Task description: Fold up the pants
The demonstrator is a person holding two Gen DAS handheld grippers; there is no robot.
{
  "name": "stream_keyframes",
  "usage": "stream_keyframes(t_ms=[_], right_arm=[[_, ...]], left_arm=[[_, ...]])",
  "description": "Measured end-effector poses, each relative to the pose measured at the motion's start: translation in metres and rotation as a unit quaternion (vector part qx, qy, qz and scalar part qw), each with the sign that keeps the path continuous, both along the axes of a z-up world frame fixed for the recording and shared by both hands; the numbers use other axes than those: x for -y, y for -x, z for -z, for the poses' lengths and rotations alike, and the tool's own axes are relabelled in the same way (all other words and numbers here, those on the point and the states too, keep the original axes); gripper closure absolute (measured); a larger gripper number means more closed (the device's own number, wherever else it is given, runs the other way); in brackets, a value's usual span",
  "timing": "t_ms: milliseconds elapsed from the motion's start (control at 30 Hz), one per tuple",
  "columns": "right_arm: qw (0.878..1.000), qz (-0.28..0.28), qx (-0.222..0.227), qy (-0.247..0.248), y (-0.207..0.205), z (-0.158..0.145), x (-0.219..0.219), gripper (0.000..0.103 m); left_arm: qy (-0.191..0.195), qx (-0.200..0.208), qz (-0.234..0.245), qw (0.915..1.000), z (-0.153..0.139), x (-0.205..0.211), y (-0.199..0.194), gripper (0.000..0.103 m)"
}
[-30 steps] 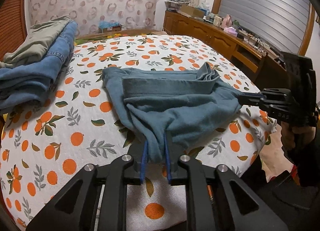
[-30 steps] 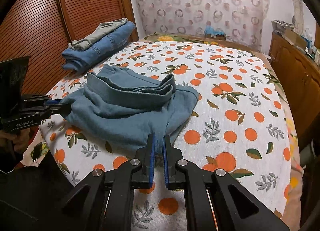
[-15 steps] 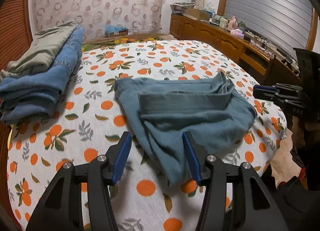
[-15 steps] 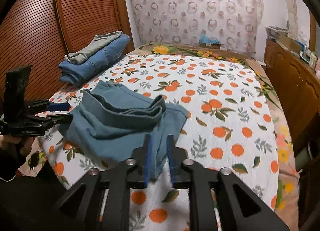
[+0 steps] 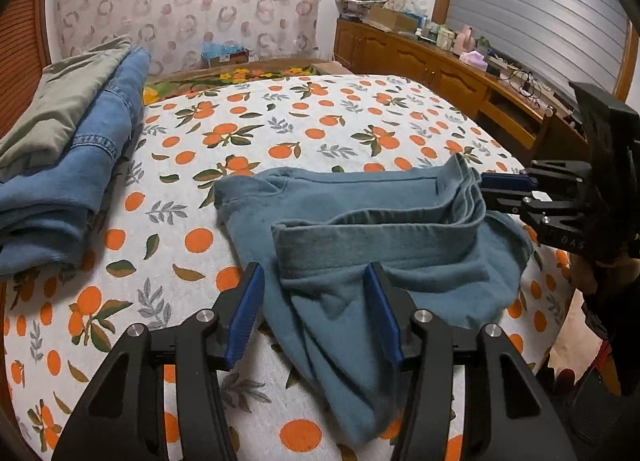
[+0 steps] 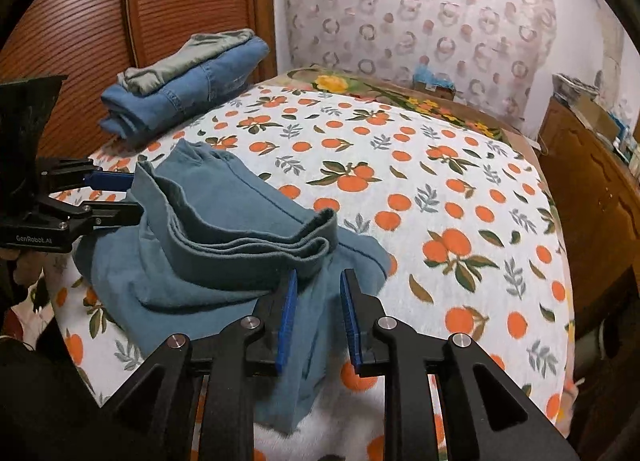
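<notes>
Teal pants [image 5: 400, 261] lie folded and rumpled on the orange-print bedsheet [image 5: 320, 121], waistband on top. My left gripper [image 5: 314, 301] is open, with a flap of the pants lying loose between its blue pads [image 5: 244, 313], which do not press it. My right gripper [image 6: 318, 313] has its jaws opening, the pants' near edge [image 6: 304, 361] lying under the gap, unpinched. From the left wrist view the right gripper [image 5: 486, 191] sits by the waistband's right end. From the right wrist view the left gripper [image 6: 134, 197] is at the pants' left side.
A stack of folded blue jeans [image 5: 80, 181] with olive pants [image 5: 68, 101] on top rests at the bed's far left corner, by the slatted wooden doors [image 6: 80, 21]. A cluttered wooden cabinet [image 5: 440, 73] runs along the right. The bed edge is just below both grippers.
Both grippers let go of the pants' edge and spread their jaws. The cloth dropped onto the bed, and both grippers moved in over it.
</notes>
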State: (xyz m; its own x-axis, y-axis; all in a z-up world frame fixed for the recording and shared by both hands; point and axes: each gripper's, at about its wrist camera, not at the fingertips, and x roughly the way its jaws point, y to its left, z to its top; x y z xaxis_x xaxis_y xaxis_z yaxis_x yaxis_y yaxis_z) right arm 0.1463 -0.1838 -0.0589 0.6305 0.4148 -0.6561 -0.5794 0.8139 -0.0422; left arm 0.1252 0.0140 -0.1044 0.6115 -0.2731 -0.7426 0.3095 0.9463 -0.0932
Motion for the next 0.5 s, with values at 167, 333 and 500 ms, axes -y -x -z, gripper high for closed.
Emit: stream_keyframes(t_ms=[167,333,500], right_arm=[[1.0,-0.014,-0.01,0.011,-0.014,0.002,-0.009,0.077],[0.999,-0.031,-0.034,0.009,-0.03,0.007,-0.019,0.076],[0.999,-0.03,-0.041,-0.009,-0.037,0.01,-0.018,0.076]], left_arm=[[0.021,-0.006,0.002,0.9998,0.002,-0.002,-0.006,0.049],[0.032,-0.008,0.007,0.9994,0.003,-0.002,-0.009,0.054],[0.03,-0.003,0.009,0.9995,0.002,-0.002,-0.01,0.071]])
